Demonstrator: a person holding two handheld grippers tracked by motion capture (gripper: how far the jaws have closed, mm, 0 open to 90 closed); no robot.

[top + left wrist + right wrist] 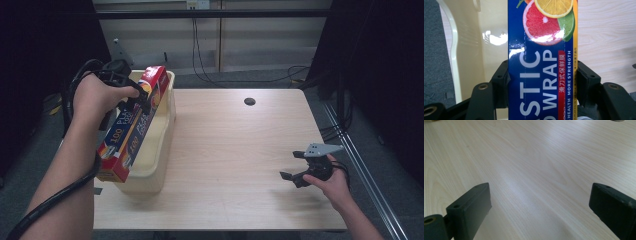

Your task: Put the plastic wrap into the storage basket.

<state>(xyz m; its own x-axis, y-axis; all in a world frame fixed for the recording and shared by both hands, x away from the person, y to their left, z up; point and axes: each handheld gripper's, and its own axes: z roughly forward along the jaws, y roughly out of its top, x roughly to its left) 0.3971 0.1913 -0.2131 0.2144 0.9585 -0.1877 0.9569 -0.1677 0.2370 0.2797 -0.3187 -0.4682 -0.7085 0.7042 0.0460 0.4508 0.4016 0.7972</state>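
A long blue, red and orange plastic wrap box (131,125) is held tilted over the cream plastic bin (159,150) at the table's left side. My left gripper (134,98) is shut on the box near its upper end. In the left gripper view the box (541,65) fills the gap between the two black jaws, and both pads press its sides, with the bin wall (466,50) behind it. Near the table's right front, my right gripper (294,165) rests low over the wood with its jaws wide apart and nothing between them; its fingers (470,207) frame bare tabletop.
The light wooden table (235,150) has a dark cable hole (249,101) at the back centre. Cables trail from the left gripper along the forearm and hang behind the table. The table's right edge runs beside a metal rail.
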